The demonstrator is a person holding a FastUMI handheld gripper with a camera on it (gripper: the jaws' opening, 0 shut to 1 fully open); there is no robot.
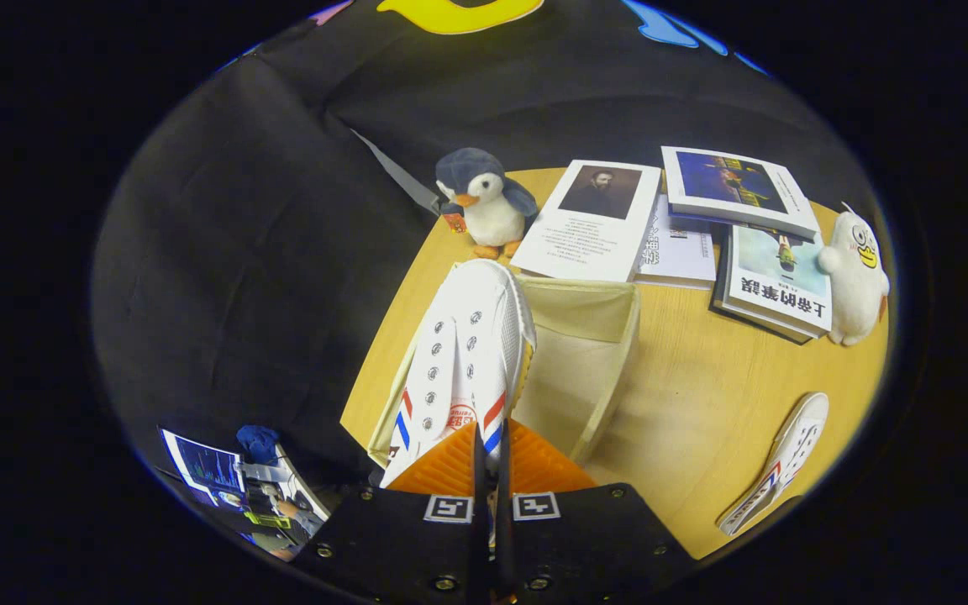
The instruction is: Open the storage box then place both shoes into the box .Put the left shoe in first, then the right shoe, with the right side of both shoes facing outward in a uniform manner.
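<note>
Your gripper is pinched nearly closed on a white shoe, held over the open storage box.

Heel end of held shoe hidden behind fingers of gripper, which pinch it with almost no gap. Box near wall and part of floor covered by that shoe. Second shoe cut off at heel, near table edge. Lower books under top book mostly covered. Small red item behind penguin toy too small to identify. Screen off table blurred.
</note>
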